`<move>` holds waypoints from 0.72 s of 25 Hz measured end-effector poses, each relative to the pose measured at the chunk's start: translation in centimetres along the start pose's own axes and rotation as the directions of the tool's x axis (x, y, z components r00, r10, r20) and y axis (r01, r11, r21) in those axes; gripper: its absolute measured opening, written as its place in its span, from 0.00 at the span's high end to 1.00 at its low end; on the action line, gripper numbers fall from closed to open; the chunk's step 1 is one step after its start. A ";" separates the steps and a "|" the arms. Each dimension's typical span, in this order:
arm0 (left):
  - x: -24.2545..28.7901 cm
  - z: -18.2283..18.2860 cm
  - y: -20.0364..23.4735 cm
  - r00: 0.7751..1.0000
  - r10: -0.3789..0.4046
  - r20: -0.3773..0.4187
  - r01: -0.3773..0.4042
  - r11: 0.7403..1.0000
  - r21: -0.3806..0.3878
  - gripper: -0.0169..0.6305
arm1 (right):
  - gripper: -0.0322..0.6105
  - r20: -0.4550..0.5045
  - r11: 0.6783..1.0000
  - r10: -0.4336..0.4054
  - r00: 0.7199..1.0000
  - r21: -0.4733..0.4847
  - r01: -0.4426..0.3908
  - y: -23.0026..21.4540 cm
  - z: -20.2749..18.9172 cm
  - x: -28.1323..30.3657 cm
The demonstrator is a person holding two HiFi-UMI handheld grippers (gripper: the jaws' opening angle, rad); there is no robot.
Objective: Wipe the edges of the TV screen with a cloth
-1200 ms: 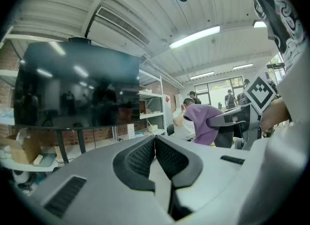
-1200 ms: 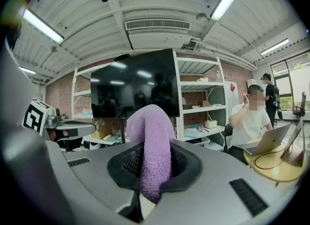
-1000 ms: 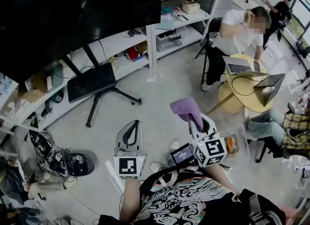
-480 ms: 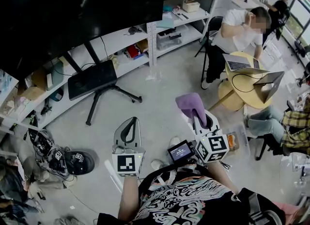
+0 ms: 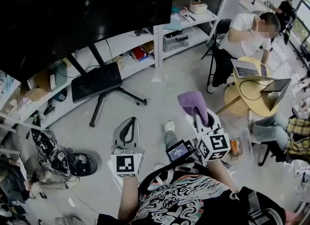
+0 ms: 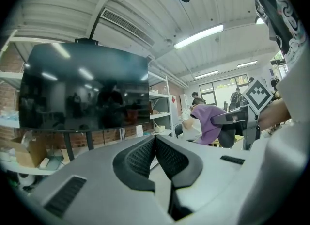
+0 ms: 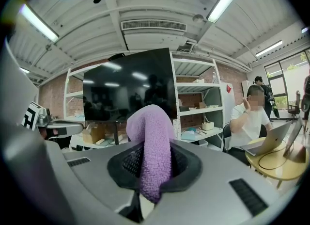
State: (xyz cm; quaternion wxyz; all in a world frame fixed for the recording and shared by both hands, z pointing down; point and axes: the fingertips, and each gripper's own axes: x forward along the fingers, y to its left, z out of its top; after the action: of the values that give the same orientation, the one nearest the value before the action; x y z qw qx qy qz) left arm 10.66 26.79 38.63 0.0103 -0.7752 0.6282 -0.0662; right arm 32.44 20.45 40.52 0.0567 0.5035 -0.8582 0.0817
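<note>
We hold two grippers low in front of a large dark TV screen [image 5: 72,10] on a stand. The left gripper [image 5: 130,123] has its jaws pressed together with nothing between them. The right gripper [image 5: 199,117] pinches a purple cloth [image 5: 192,104], which rises between the pads and flops over past the tips. The screen sits well ahead of and above both pairs of jaws, apart from the cloth. Compared with half a second ago, both grippers keep nearly the same pose and the cloth stays clamped. The screen fills slightly more of the head view, and a shoe [image 5: 169,126] now shows between the grippers.
</note>
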 end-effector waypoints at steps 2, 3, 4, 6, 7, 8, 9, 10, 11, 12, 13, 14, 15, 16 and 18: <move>2.1 0.3 0.9 0.999 0.018 0.032 -0.017 1.000 -0.015 0.94 | 0.84 0.015 1.000 0.007 1.000 -0.020 -0.006 -0.6 0.4 2.3; 3.2 0.2 1.4 1.000 0.021 0.022 -0.021 1.000 -0.002 0.94 | 0.84 0.018 1.000 0.011 1.000 -0.025 -0.010 -0.9 0.6 3.6; 4.4 0.1 1.9 1.000 0.020 -0.002 -0.020 1.000 0.020 0.94 | 0.84 0.019 1.000 0.015 1.000 -0.026 -0.015 -1.3 0.7 5.0; 7.2 0.1 3.1 0.999 0.020 -0.025 -0.019 0.999 0.040 0.94 | 0.84 0.014 0.999 0.020 1.000 -0.028 -0.019 -2.3 1.3 8.2; 8.8 0.3 3.9 1.000 0.024 -0.014 -0.024 0.999 0.031 0.94 | 0.84 0.011 0.999 0.020 1.000 -0.029 -0.020 -2.9 1.6 9.9; 10.5 0.6 4.7 1.000 0.030 0.000 -0.030 0.999 0.017 0.94 | 0.84 0.008 0.999 0.020 1.000 -0.028 -0.020 -3.4 2.0 11.6; 12.1 0.9 5.5 0.999 0.036 0.008 -0.036 0.999 0.005 0.94 | 0.84 0.005 0.999 0.020 1.000 -0.026 -0.020 -3.9 2.5 13.3; 13.6 1.0 6.3 0.999 0.041 0.010 -0.041 0.999 -0.001 0.94 | 0.84 0.002 1.000 0.020 1.000 -0.021 -0.020 -4.3 2.9 14.8; 15.1 1.0 7.0 0.999 0.040 -0.001 -0.040 0.999 0.004 0.94 | 0.84 -0.003 1.000 0.021 1.000 -0.017 -0.021 -4.9 3.2 16.3; 16.7 0.8 7.4 0.999 0.033 -0.022 -0.033 0.999 0.017 0.94 | 0.85 -0.010 1.000 0.023 1.000 -0.016 -0.023 -5.5 3.4 17.7; 18.4 0.7 7.7 0.999 0.024 -0.037 -0.023 1.000 0.019 0.94 | 0.84 -0.018 1.000 0.024 1.000 -0.017 -0.024 -6.3 3.7 19.2; 20.2 0.9 7.9 0.999 0.018 -0.033 -0.018 1.000 0.005 0.94 | 0.84 -0.026 1.000 0.025 0.999 -0.017 -0.026 -7.1 3.9 20.7; 22.0 1.2 8.1 1.000 0.016 -0.018 -0.016 1.000 -0.015 0.94 | 0.84 -0.033 0.999 0.026 0.999 -0.018 -0.026 -8.0 4.2 22.3; 23.7 1.4 8.4 1.000 0.016 -0.010 -0.016 1.000 -0.025 0.94 | 0.84 -0.037 0.999 0.026 0.999 -0.018 -0.026 -8.9 4.5 23.8; 26.8 1.4 9.0 1.000 0.017 -0.024 -0.017 1.000 -0.011 0.94 | 0.84 -0.041 0.999 0.026 0.999 -0.018 -0.027 -10.5 5.1 26.7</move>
State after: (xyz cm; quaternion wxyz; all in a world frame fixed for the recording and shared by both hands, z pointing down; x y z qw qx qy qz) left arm 7.48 -1.34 38.75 -0.0010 -0.7690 0.6352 -0.0716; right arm 28.52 -8.43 41.23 0.0776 0.4897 -0.8643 0.0846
